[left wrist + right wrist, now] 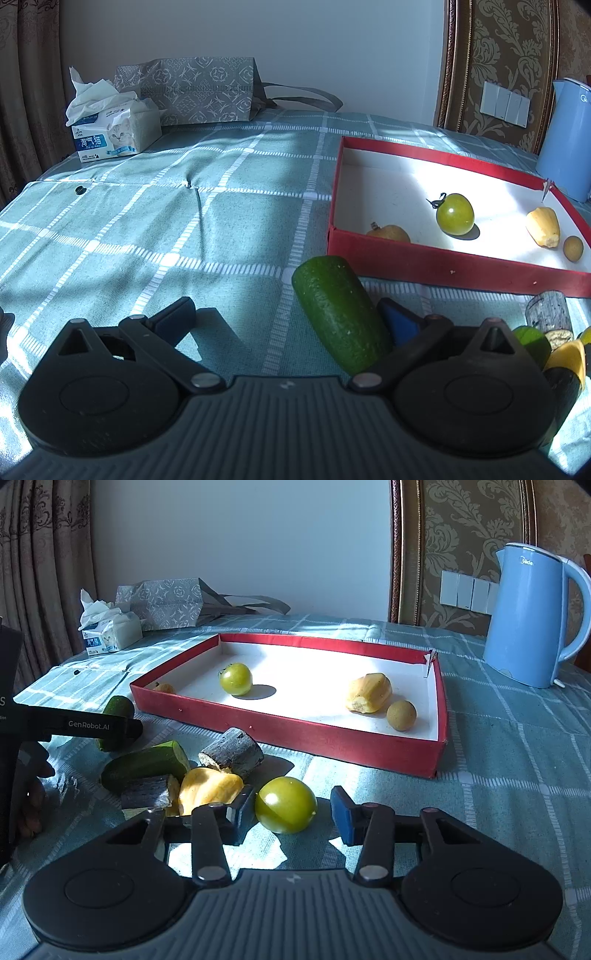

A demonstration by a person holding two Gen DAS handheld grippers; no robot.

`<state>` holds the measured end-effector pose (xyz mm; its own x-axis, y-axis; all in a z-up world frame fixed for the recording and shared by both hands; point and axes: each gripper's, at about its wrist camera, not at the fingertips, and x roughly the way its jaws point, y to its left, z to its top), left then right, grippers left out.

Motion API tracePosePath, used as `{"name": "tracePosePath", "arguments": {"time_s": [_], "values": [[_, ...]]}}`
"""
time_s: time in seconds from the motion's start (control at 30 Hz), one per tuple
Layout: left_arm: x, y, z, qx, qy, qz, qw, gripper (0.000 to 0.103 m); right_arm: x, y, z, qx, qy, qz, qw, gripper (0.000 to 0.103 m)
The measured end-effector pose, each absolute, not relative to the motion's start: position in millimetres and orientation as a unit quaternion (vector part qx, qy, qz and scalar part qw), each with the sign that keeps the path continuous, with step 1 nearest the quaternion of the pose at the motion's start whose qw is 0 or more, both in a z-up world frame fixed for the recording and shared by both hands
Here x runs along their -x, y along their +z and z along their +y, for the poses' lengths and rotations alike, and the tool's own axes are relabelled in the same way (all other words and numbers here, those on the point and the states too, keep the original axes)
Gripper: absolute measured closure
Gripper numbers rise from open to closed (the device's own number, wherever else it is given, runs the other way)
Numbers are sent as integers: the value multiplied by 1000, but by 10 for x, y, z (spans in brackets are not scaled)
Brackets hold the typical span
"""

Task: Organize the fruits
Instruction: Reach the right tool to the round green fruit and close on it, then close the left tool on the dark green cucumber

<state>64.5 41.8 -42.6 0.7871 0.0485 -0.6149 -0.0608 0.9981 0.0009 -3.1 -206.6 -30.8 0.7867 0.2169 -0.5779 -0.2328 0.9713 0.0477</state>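
A green tomato (286, 805) lies on the cloth between the fingers of my right gripper (291, 812), which stands open. The left pad touches the tomato and a gap shows at the blue right pad (343, 819). My left gripper (286, 317) is wide open around a cucumber piece (340, 314) that lies close to its right finger. The red box (295, 734) holds another green tomato (236, 679), a yellow peeled piece (369, 693), a small round brown fruit (401, 715) and a yellowish fruit (164, 688) in its near left corner.
Left of the tomato lie a second cucumber piece (144, 764), two grey bark-skinned chunks (240, 751) and a yellow piece (207, 790). A blue kettle (532, 616) stands at the right. A tissue box (110, 136) and a patterned bag (192, 88) sit at the back.
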Motion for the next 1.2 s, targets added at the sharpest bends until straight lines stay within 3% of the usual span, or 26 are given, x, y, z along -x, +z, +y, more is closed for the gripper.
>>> {"name": "tracePosePath", "arguments": {"time_s": [0.27, 0.77, 1.2], "values": [[-645, -426, 419, 10, 29, 325, 945, 0, -3, -378, -1993, 36, 110, 300, 947, 68], [-644, -422, 423, 12, 30, 323, 946, 2, -61, -370, -2255, -26, 38, 297, 954, 69], [-576, -385, 456, 22, 13, 304, 952, 29, -35, -362, -2282, -32, 27, 286, 957, 69]]}}
